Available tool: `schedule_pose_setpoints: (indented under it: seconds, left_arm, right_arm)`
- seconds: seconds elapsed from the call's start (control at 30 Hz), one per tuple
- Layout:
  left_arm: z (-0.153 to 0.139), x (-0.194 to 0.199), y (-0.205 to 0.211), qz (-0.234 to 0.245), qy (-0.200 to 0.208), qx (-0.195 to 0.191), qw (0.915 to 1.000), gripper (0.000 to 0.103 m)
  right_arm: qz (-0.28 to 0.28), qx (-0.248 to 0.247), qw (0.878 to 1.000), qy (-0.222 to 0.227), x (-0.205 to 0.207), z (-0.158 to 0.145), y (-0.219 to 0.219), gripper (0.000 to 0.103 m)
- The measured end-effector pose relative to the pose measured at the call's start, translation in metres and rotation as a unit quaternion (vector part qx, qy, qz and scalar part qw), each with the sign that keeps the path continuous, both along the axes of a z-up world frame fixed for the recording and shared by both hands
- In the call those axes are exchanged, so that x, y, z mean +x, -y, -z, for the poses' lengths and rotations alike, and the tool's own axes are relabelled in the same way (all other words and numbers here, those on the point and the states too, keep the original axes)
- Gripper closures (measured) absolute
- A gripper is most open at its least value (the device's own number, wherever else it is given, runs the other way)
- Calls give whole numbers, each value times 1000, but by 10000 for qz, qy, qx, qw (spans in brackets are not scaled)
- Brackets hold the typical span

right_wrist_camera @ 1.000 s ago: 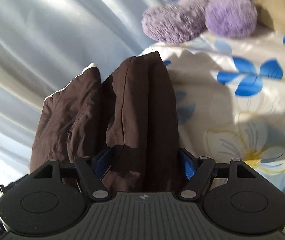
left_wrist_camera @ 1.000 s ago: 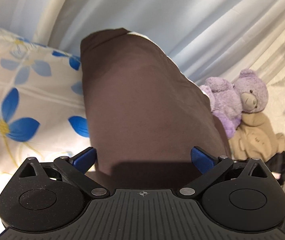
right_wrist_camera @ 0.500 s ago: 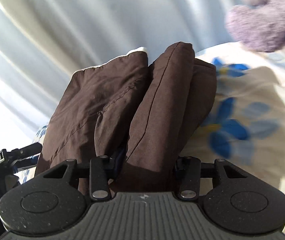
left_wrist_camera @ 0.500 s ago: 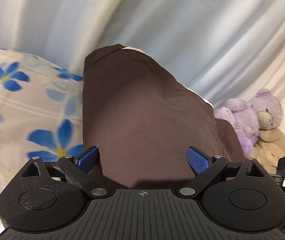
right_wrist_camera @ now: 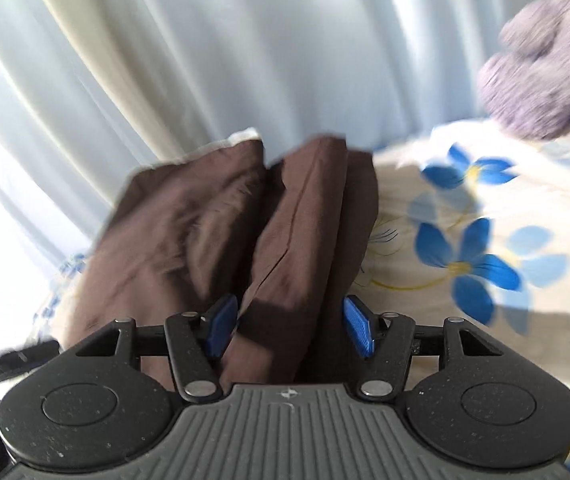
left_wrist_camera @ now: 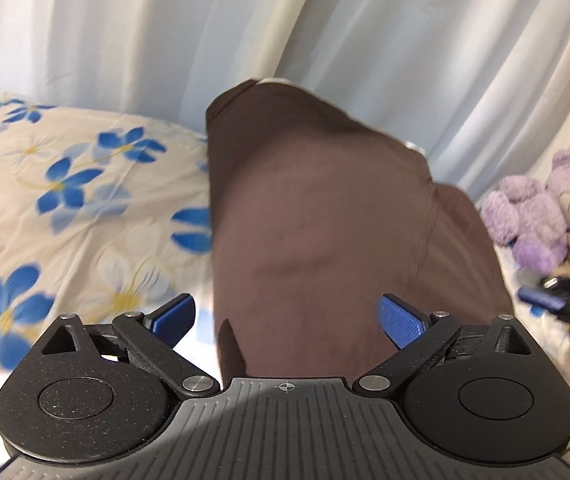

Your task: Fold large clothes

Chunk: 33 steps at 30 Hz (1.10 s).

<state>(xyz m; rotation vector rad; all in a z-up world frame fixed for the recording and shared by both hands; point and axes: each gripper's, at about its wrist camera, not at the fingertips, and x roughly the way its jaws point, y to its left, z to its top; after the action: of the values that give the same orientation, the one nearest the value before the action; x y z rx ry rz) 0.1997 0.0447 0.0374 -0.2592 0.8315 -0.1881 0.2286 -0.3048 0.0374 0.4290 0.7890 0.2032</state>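
Left gripper: we see our black two-finger left gripper (left_wrist_camera: pixel 287 318) angled downward, its blue-padded jaws spread wide; the left pad stands clear of the brown cloth garment (left_wrist_camera: pixel 325 232) between them, the right pad lies at its edge.
Right gripper: our black two-finger right gripper (right_wrist_camera: pixel 291 326) also tilts downward, blue-padded jaws opening, with folds of the garment between them.
Right pads: whether they press the fabric, we cannot tell.
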Motion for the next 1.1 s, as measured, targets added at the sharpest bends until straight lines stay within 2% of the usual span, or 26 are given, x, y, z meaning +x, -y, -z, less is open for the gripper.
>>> schedule_pose_setpoints:
  seconds: [0.07,0.13,0.17,0.27,0.37,0.43,0.47,0.53,0.63,0.7,0.87,0.97,1.1]
  left_arm:
    - [10,-8,4,-53,-169,175,9997,2]
    - [17,-8,4,-181,-336,86,9992,2]
    - [19,-5,4,-232,-381,50,9990,0]
    - [29,-1,9,-304,-565,253,9976,0]
    - [23,-15,15,-347,-544,489,9967,0]
    - [17,-27,20,-351,-450,786,9953,0]
    - [14,-34,21,-400,-432,928,9939,0]
    - [7,-44,26,-481,-474,1280,9895,0]
    - [-2,-54,27,-367,-451,1533,9865,0]
    - [-8,-56,29,-344,-484,1576,9857,0]
    - [-23,-59,29,-224,-424,1555,9867,0]
    - [-26,-58,27,-249,-483,1438,9881,0]
    - [-24,-55,25,-264,-677,1335,9884,0]
  right_arm:
    - [-110,251,9993,263,-27,-11,5,44]
    - [-351,386,9980,367,-42,-13,0,41]
    - [-477,281,9979,325,-42,-10,-7,41]
    - [-461,-502,9976,-125,-35,10,-33,41]
    - [-176,-663,9968,-413,-37,18,-39,39]
    - [-113,-846,9956,-388,-52,10,-49,34]
    - [-117,-1012,9940,-393,-59,4,-54,27]
    - [-140,-1306,9898,-553,-72,-1,-65,15]
    - [-172,-1525,9846,-832,-90,-4,-81,6]
    - [-192,-1659,9823,-854,-99,-10,-95,1]
    - [-164,-2098,9737,-870,-98,-26,-125,1]
    - [-56,-2175,9710,-991,-95,-35,-133,1]
    - [45,-2216,9711,-890,-96,-43,-134,1]
